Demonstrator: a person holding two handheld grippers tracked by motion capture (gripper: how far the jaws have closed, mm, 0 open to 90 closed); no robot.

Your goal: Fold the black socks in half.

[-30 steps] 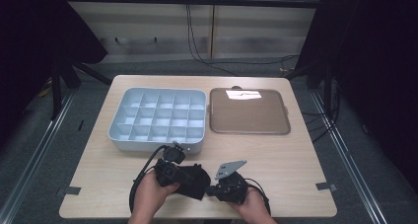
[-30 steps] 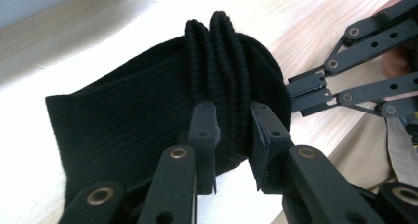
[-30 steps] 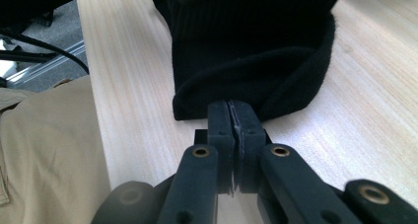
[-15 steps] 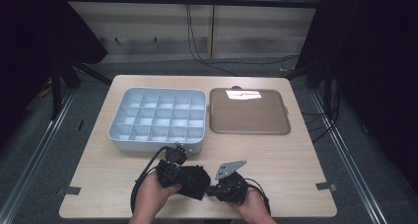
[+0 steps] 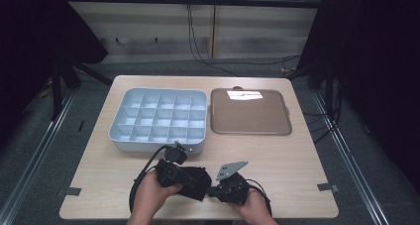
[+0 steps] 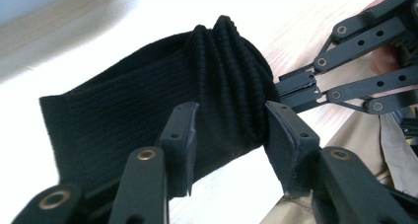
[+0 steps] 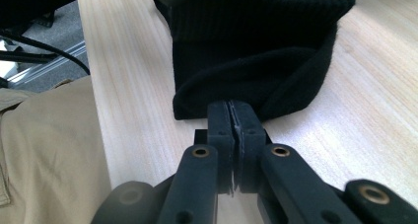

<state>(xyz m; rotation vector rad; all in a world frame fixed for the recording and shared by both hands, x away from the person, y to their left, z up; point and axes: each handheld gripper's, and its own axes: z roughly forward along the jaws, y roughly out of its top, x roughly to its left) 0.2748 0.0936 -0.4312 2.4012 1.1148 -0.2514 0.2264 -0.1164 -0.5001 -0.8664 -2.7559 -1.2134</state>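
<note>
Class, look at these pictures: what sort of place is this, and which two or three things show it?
Probably a lab or studio set up for recording handling work, not a home. A bare wooden table stands among dark curtains and floor rails, with a grey compartment tray and a brown tray laid out neatly, and cables along the back wall.

A black ribbed knit sock (image 5: 194, 182) lay at the near edge of the worktop (image 5: 297, 155), stretched between the two hands. One end was bunched into tight folds (image 6: 231, 81), with the flatter ribbed length (image 6: 113, 120) running away from them. In the right gripper view the fabric (image 7: 256, 41) was doubled over, a thick cuff on top and a rounded lower fold resting on the wood.
</note>
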